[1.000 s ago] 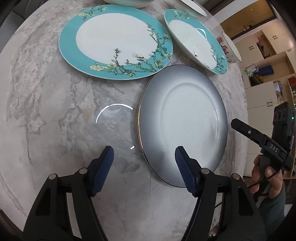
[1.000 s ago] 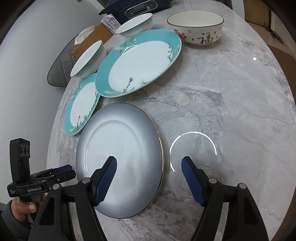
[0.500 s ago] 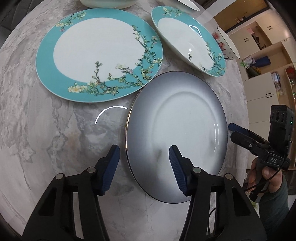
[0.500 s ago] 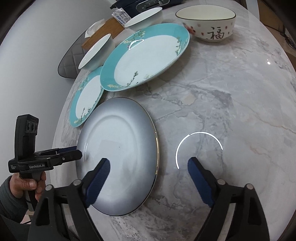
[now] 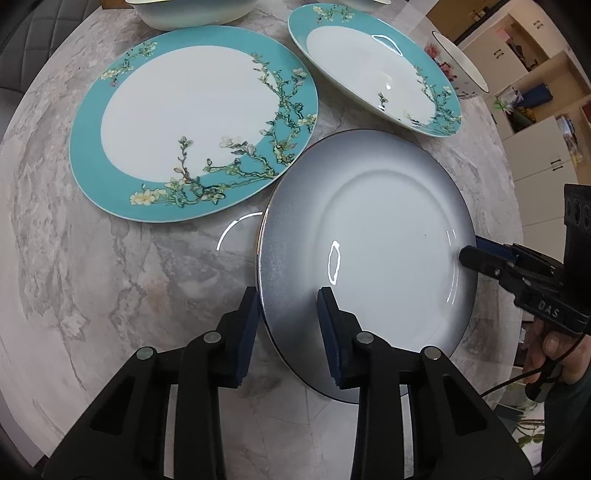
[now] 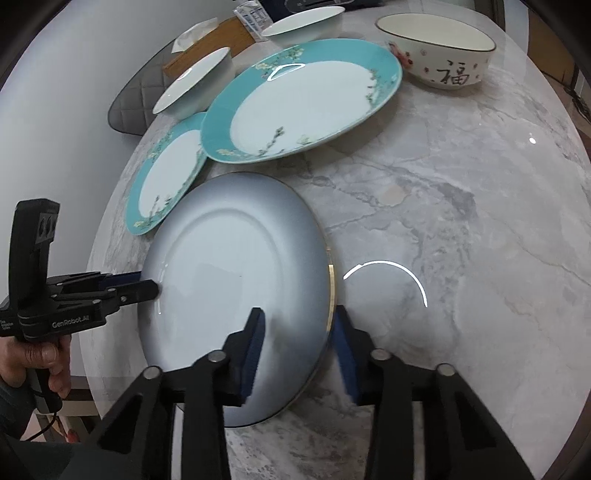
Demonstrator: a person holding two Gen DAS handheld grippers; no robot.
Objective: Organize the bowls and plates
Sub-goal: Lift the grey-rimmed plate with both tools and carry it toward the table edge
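A grey-white plate [image 5: 373, 236] with a thin gold rim lies on the marble table; it also shows in the right wrist view [image 6: 229, 295]. My left gripper [image 5: 290, 321] straddles its rim, one blue pad under the edge and one on top, narrowly open. My right gripper [image 6: 297, 343] straddles the opposite rim the same way. Each gripper shows in the other's view, the right gripper [image 5: 480, 254] and the left gripper [image 6: 144, 284], pinching the plate's edge. Two teal floral plates [image 5: 192, 122] [image 5: 373, 62] lie beyond it.
A bowl with red flowers and a black character [image 6: 439, 48] stands at the back. Two white bowls [image 6: 195, 85] [image 6: 303, 22] sit behind the teal plates beside a wooden box [image 6: 221, 40]. The table edge [image 6: 99, 258] runs close to the grey plate.
Both grippers have moved in onto the grey plate's rim and narrowed around it from opposite sides. The plate seems slightly tilted up now.
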